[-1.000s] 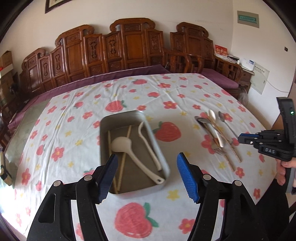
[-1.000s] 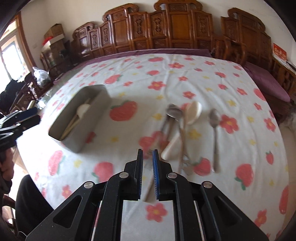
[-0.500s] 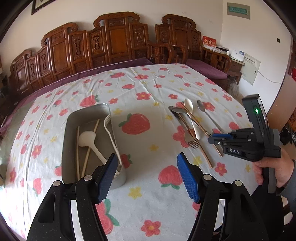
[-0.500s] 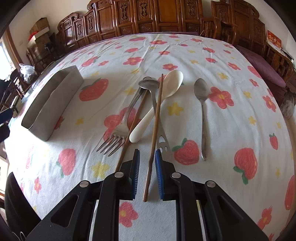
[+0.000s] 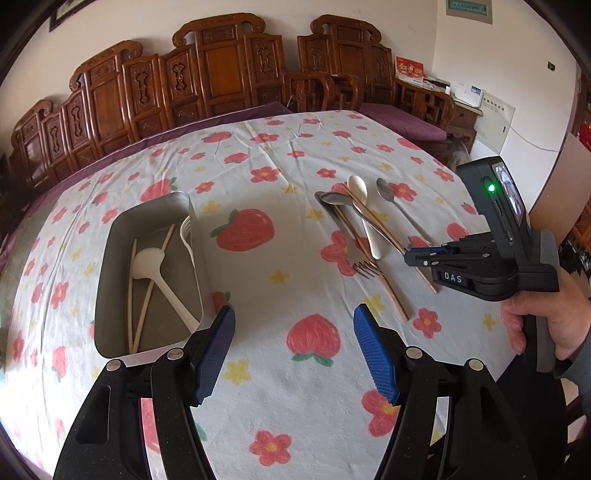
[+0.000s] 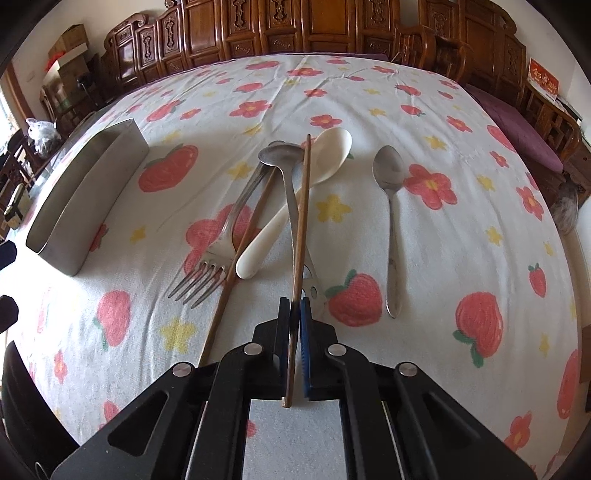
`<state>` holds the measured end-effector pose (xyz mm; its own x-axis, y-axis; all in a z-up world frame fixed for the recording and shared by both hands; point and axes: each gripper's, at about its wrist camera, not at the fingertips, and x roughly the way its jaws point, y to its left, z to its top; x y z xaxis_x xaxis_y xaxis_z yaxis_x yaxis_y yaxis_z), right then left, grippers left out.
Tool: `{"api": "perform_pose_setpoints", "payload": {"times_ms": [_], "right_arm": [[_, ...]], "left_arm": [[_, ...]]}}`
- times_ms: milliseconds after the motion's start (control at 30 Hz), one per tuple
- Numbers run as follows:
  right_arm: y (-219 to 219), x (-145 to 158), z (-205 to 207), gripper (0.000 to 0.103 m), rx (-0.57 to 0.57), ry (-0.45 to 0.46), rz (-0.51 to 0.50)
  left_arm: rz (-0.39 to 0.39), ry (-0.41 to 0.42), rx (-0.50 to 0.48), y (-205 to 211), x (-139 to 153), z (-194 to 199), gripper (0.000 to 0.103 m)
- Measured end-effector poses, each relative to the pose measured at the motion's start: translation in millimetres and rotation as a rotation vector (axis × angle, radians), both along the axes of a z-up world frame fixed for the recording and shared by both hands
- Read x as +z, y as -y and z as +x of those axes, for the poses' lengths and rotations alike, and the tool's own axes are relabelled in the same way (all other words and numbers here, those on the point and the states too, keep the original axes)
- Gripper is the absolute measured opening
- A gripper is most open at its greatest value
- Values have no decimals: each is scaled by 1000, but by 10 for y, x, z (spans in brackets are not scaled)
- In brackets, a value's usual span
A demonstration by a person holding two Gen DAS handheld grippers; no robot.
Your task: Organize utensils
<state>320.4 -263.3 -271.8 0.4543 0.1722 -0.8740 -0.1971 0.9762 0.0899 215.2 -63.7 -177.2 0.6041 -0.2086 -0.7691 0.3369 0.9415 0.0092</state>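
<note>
Right tongs: the right gripper [image 6: 295, 317] is pinched tight on one dark brown wooden chopstick [image 6: 301, 221], near its close end.
Chopstick axis: runs straight ahead from those fingers, far tip pointing away across the pile toward the carved wooden chairs [image 6: 280, 26].
Pile: steel fork [image 6: 218, 254], cream plastic spoon [image 6: 295, 199], second brown chopstick [image 6: 240, 266] and steel spoon [image 6: 391, 221] lie ahead of the right tongs.
Left tongs: the left gripper [image 5: 295, 354] hangs wide apart, holding nothing.
Tray: grey metal tray [image 5: 110, 258], ahead and left of the left tongs, holds pale utensils.
</note>
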Motion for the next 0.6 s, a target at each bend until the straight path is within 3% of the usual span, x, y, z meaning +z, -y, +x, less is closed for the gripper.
{"api": "perform_pose_setpoints", "payload": {"times_ms": [500, 600], "right_arm": [[374, 351, -413, 6, 23, 48, 43], [377, 343, -435, 6, 36, 48, 15]], "left_arm": [[7, -41, -20, 296, -122, 99, 64], [4, -64, -25, 395, -179, 134, 64]]}}
